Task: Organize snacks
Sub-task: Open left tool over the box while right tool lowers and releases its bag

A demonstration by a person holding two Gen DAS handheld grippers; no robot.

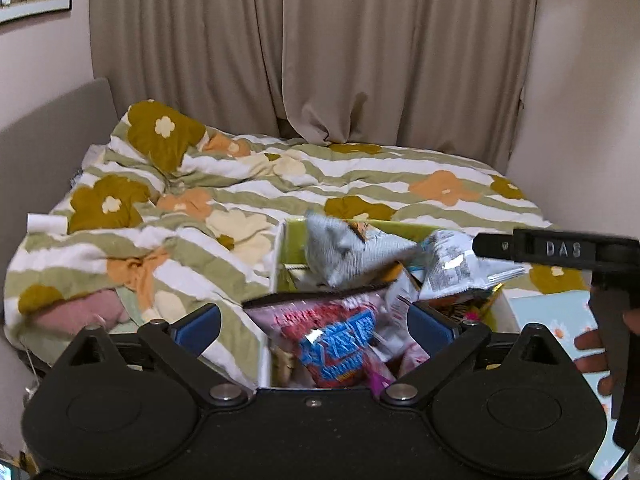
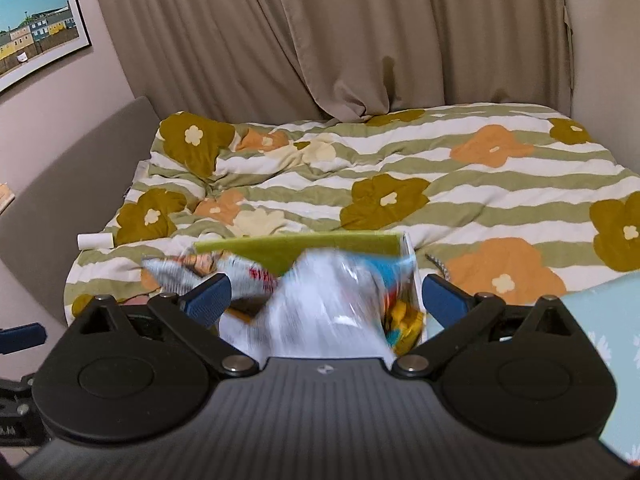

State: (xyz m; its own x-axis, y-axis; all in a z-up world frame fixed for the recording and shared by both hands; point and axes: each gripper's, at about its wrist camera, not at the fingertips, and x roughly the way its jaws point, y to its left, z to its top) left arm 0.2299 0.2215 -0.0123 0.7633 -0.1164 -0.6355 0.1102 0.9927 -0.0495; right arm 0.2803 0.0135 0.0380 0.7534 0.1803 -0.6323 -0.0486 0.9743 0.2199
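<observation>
Sitting near the bed's (image 1: 360, 184) front edge, the box (image 1: 280, 248) holds the snack bags (image 1: 340, 340). Left hand-held gripper (image 1: 316, 330) is spread, empty. Right hand-held gripper (image 2: 326, 298) is spread too, over a blurry white bag (image 2: 320, 312). Bags look light, crinkly, slippery; pinch a top edge. Box bottom is hidden.

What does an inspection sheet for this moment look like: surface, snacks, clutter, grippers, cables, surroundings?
Surface: bed with flowered quilt.
Job's things: box crowded with snack packets; white packet, blurred, between the right gripper's open pads.
Clutter: white roll on the quilt; light blue lid beside the box.
Grippers: left gripper open, holding nothing; right gripper open.
Cables: nothing seen.
Surroundings: beige curtains, framed picture.
</observation>
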